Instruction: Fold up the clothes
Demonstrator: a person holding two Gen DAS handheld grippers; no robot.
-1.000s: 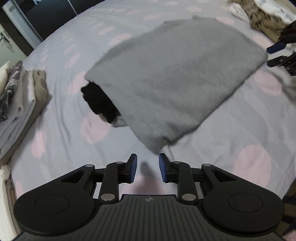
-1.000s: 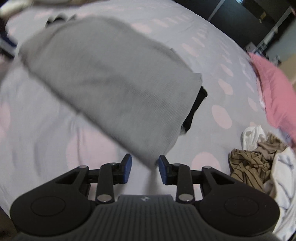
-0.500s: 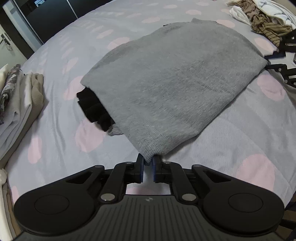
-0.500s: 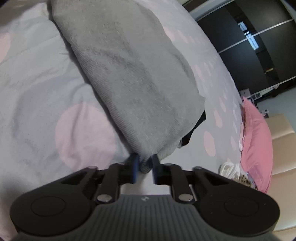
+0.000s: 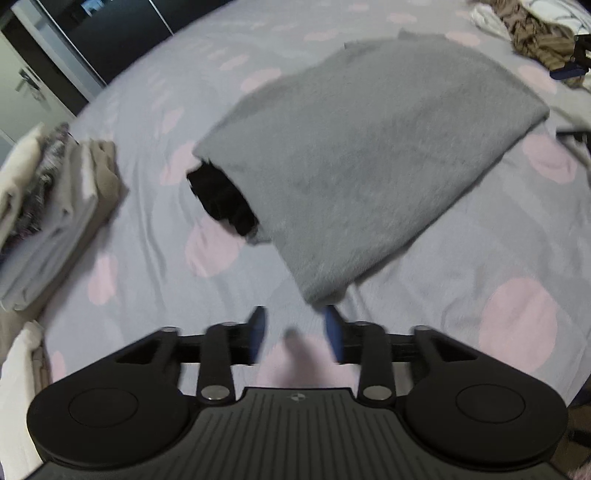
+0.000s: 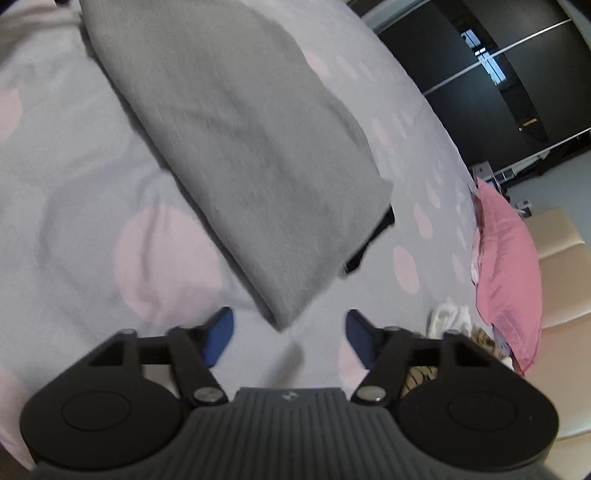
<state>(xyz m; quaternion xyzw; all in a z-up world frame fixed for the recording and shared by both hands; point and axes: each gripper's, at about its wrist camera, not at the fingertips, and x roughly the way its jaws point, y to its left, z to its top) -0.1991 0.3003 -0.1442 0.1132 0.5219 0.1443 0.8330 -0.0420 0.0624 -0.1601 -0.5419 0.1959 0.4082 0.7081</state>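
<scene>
Blue-padded and spread apart, the left gripper point(image 5: 295, 334) holds nothing; the near corner of the grey sweater point(image 5: 354, 158) lies just beyond its right finger, on the bed point(image 5: 147, 280). The right gripper point(image 6: 290, 338) is spread wider and is likewise empty, with another corner of the folded sweater pointing down between its fingers without touching them. The sweater lies flat across the lilac bedsheet with pink dots. A black garment point(image 5: 221, 201) pokes out from under its left edge. Further left, a stack of folded clothes point(image 5: 48, 221) sits by the bed's edge. Beyond the sweater, an unfolded heap of clothes point(image 5: 532, 33) lies at the far right, and a pink pillow point(image 6: 506, 273) rests near it.
</scene>
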